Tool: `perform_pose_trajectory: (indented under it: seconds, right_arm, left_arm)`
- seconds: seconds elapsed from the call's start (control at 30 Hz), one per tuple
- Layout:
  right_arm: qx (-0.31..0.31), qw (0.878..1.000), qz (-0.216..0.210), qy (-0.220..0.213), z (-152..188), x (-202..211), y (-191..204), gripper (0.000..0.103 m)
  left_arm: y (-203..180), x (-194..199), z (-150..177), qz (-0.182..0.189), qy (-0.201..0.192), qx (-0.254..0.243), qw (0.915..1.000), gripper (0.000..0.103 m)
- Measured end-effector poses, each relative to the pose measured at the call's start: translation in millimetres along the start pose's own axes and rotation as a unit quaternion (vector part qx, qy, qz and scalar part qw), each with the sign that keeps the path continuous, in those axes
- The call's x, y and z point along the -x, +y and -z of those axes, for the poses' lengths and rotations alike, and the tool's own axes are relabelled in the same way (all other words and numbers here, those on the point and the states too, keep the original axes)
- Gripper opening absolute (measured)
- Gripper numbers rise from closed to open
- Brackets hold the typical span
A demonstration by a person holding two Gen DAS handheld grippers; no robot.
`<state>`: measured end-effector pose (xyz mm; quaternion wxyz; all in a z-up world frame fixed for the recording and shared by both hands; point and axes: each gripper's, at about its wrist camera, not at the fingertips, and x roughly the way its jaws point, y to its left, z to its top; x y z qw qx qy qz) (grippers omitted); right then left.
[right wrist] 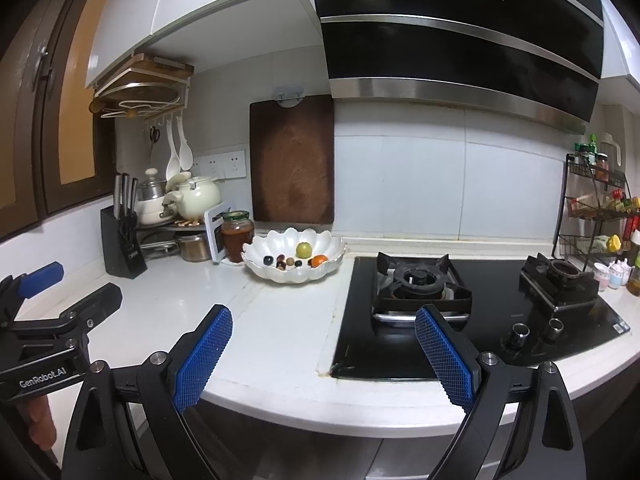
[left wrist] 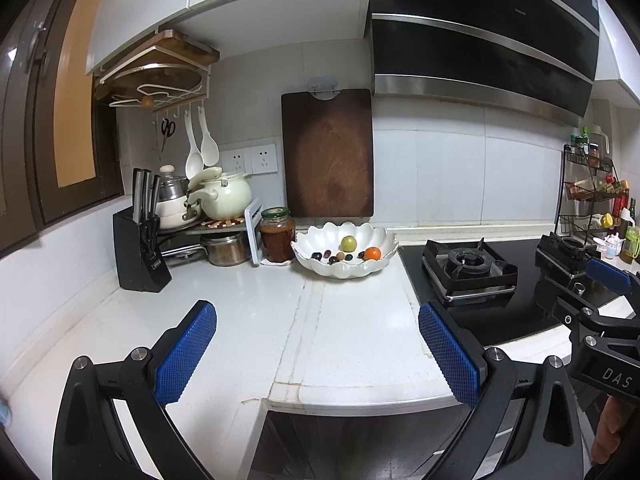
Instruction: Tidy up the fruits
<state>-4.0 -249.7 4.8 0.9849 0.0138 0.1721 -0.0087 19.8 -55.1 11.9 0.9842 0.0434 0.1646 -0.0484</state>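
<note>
A white petal-shaped bowl (left wrist: 345,270) (right wrist: 294,274) stands at the back of the white counter, beside the stove. In it lie a green round fruit (left wrist: 348,243) (right wrist: 303,249), an orange fruit (left wrist: 373,253) (right wrist: 319,260) and several small dark and brown fruits (left wrist: 332,257) (right wrist: 282,261). My left gripper (left wrist: 318,322) is open and empty, held over the counter's front, well short of the bowl. My right gripper (right wrist: 323,326) is open and empty near the counter's front edge, by the stove's left side.
A jar of red sauce (left wrist: 277,234) stands just left of the bowl. A black knife block (left wrist: 140,254), pots on a rack (left wrist: 218,200) and a dark cutting board (left wrist: 327,152) line the back. A black gas stove (right wrist: 460,304) lies to the right, with a spice rack (right wrist: 596,208) beyond.
</note>
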Motion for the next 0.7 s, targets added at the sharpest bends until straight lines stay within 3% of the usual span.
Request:
perform_pose_trajectory:
  seconds: [0.7]
  right_arm:
    - [0.0, 1.0, -0.002, 0.002, -2.0, -3.9, 5.2, 0.094]
  left_arm:
    - [3.2, 0.4, -3.5, 0.001, -0.004, 0.0, 1.0, 0.103]
